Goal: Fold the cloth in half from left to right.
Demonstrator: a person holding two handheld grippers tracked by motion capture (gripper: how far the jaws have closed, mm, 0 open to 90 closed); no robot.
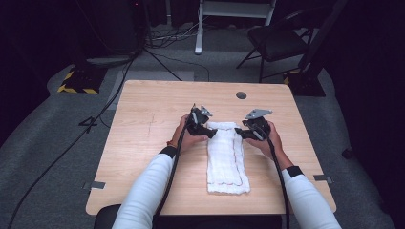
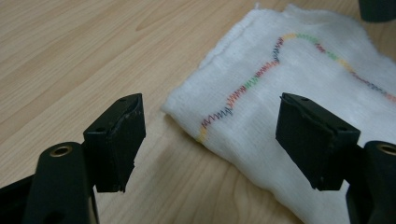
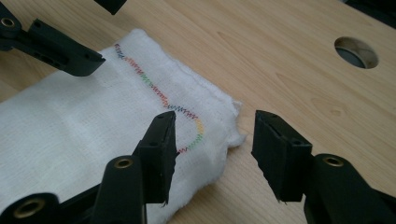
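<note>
Wooden table, folded white cloth: left gripper and right gripper both gape at its far corners, unclamped; uneven bites could skew the fold.

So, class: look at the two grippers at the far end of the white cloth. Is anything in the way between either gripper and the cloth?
Nothing visible. The left gripper and right gripper both stand open right at the far corners of the cloth, with bare table around them.
</note>
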